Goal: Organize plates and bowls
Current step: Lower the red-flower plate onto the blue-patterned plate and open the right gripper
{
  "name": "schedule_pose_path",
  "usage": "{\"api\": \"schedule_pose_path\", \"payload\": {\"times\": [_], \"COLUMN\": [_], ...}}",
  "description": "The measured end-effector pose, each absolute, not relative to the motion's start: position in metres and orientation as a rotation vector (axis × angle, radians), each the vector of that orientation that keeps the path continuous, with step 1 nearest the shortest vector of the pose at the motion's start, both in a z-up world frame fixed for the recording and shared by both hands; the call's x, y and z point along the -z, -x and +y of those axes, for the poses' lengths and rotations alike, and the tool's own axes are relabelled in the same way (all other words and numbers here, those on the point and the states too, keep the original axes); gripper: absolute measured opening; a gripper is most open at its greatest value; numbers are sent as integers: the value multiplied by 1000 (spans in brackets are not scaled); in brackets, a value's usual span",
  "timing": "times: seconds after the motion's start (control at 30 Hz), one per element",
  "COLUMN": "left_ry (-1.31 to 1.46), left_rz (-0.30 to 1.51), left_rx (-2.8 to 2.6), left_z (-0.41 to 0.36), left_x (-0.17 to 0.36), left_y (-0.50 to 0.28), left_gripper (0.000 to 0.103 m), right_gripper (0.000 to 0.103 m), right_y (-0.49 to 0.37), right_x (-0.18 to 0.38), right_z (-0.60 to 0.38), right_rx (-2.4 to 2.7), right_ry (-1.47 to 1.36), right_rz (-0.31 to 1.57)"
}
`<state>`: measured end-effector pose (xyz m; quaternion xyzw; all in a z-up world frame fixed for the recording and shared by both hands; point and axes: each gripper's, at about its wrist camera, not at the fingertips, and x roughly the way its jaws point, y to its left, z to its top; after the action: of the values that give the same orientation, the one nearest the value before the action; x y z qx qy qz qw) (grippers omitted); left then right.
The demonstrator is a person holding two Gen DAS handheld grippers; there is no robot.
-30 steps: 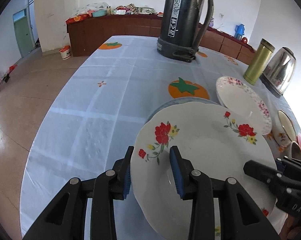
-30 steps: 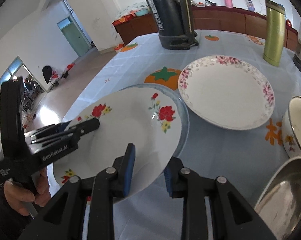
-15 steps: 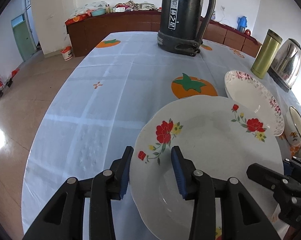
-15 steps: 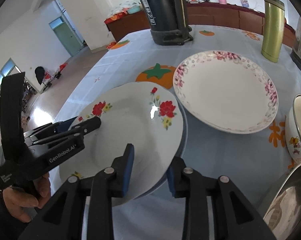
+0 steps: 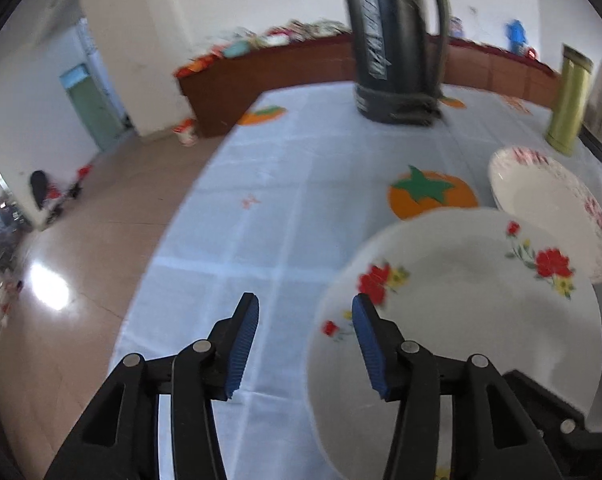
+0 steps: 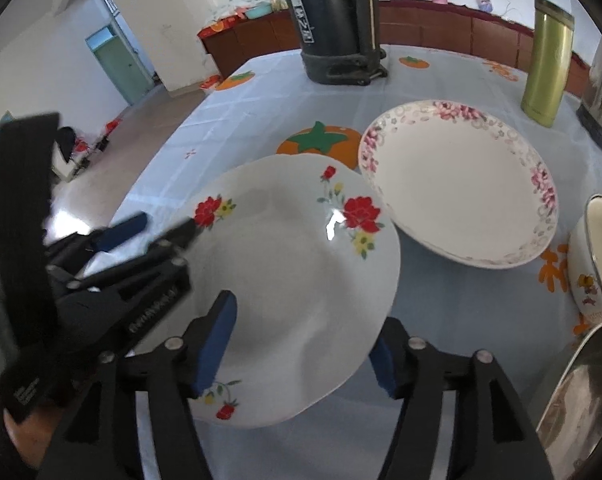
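Both claws are spread and grip nothing. The left claw sits at the 9 o'clock rim of the red-flowered plate; the right claw straddles its 6 o'clock edge. The pink-rimmed plate touches it at 2 o'clock on the table.

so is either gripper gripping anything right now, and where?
Nothing is held. The left gripper and right gripper are both open beside the red-flower plate.
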<state>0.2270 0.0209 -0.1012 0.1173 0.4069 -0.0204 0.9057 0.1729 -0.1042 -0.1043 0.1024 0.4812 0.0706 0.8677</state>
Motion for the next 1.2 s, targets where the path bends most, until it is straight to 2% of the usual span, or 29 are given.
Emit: {"api": "schedule_pose_path", "payload": {"times": [0.07,0.27,0.5,0.63,0.97,1.2], "left_ry": [-225,-119,-20,29,72,-14], "left_rz": [823,815,812,804,797,785], "left_rx": [8,-102,-162,-188,-242,-224], "left_z": [30,70,101,116,143,122], "left_x": [97,88,82,77,75,64], "left_y": [-224,-208,-169,-143,-111,-119], "left_gripper": [60,68,69,69,69,69], "right_gripper": [64,68,74,82,82,83], "right_y": [-173,-176,-173,-169,-168,-165], "right_x": [104,105,108,110,107,98], "right_z": [-102,-96,-77,-66,-71,-82], "right_rx": [-131,-85,-36,-29,-9,4], "right_ry": [-206,-179,-79,-23,-40,-96], "right_rz": [1006,1017,1022,1017,989,994]}}
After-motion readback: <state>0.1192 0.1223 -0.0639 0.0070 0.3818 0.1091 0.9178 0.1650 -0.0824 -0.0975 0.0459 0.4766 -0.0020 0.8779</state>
